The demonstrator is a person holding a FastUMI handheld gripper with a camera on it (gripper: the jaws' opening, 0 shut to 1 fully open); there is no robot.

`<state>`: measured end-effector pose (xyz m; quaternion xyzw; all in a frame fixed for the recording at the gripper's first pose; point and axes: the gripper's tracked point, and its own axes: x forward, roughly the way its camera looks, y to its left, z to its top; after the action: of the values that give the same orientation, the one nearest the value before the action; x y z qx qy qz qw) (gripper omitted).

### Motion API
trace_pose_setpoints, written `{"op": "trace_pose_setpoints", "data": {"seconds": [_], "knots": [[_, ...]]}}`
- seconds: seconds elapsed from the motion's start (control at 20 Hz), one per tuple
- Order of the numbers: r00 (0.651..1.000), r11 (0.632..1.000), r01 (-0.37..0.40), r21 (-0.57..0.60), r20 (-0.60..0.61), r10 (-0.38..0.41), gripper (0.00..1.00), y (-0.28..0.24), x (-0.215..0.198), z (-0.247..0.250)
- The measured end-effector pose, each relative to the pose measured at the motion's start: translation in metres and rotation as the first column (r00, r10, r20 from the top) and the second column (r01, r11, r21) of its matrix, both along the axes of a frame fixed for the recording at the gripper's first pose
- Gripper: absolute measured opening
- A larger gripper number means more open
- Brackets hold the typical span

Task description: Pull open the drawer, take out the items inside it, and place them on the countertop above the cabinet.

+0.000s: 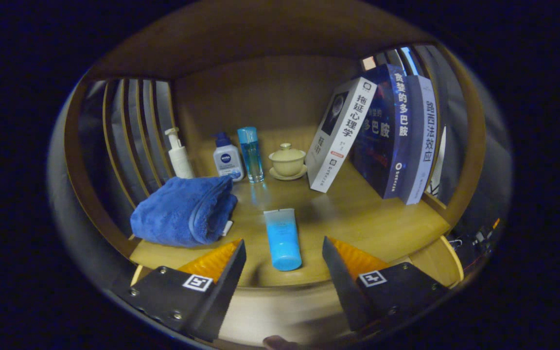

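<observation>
Tube of blue lotion lies flat on the counter, low centre of frame, cap toward the hand-held gripper, whose fingers stand spread wide and empty around its near end. Folded blue towel sits left, books lean upper right.

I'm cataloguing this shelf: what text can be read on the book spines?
"拖延心理学": spine of the white book.
"贪婪的多巴胺": spine of the dark blue book.
"路西法效应": spine of the pale book.
The publisher marks at the foot of each spine are too small to read.
The gripper is open, its fingers on either side of the blue tube.
</observation>
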<state>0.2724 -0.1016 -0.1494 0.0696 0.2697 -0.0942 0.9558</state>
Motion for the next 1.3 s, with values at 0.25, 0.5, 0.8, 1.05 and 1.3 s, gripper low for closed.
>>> {"op": "trace_pose_setpoints", "data": {"seconds": [0.25, 0.5, 0.8, 1.05, 1.3], "knots": [[1.000, 0.999, -0.018, 0.027, 0.002, 0.018, 0.99, 0.004, -0.042, 0.026], [0.998, 0.999, -0.045, -0.019, 0.050, 0.046, 0.99, 0.012, -0.104, 0.060], [0.988, 0.994, -0.110, -0.026, 0.108, 0.112, 0.99, 0.035, -0.187, 0.096], [0.978, 0.990, -0.141, -0.026, 0.153, 0.144, 0.99, 0.041, -0.236, 0.089], [0.969, 0.984, -0.145, -0.100, 0.186, 0.161, 0.99, 0.036, -0.244, 0.040]]}}
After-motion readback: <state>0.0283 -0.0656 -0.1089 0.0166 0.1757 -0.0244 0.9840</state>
